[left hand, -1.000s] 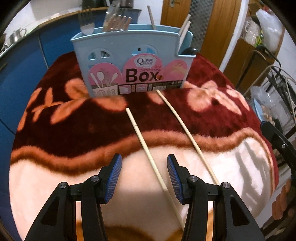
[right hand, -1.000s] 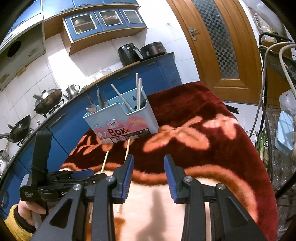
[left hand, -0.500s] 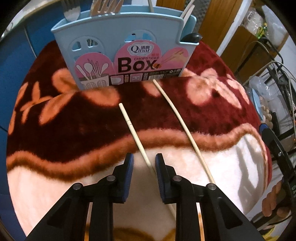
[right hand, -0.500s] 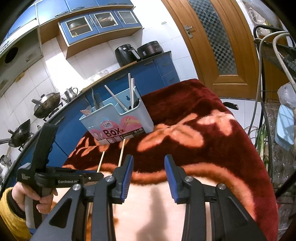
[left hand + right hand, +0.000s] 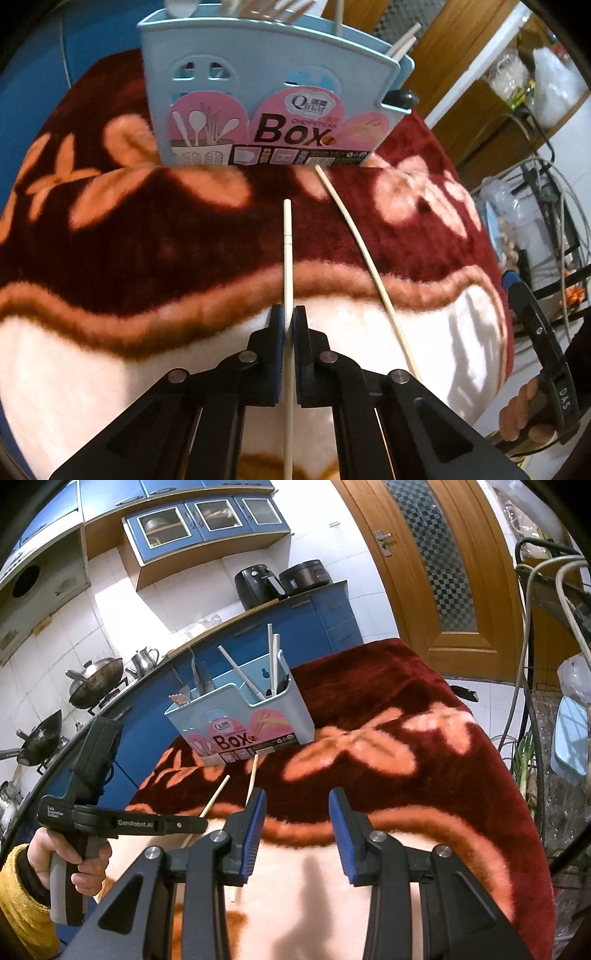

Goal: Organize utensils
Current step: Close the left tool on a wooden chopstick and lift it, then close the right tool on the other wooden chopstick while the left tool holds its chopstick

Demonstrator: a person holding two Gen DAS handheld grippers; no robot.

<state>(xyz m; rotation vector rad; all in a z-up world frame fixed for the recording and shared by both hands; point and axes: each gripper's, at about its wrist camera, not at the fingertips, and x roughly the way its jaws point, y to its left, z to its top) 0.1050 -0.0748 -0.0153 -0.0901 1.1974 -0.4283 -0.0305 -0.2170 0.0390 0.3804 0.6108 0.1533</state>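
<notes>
Pale wooden chopstick (image 5: 287,254) runs straight up the middle of the left wrist view, its far tip aimed at the light blue plastic utensil box (image 5: 258,88) at top centre. The left hand-held gripper (image 5: 288,325) is pinched onto it, having just been closing. A second, longer chopstick (image 5: 364,254) lies diagonally to its right on the red flowered blanket (image 5: 110,229). The right hand-held gripper (image 5: 297,830) stands partly open, empty.
</notes>
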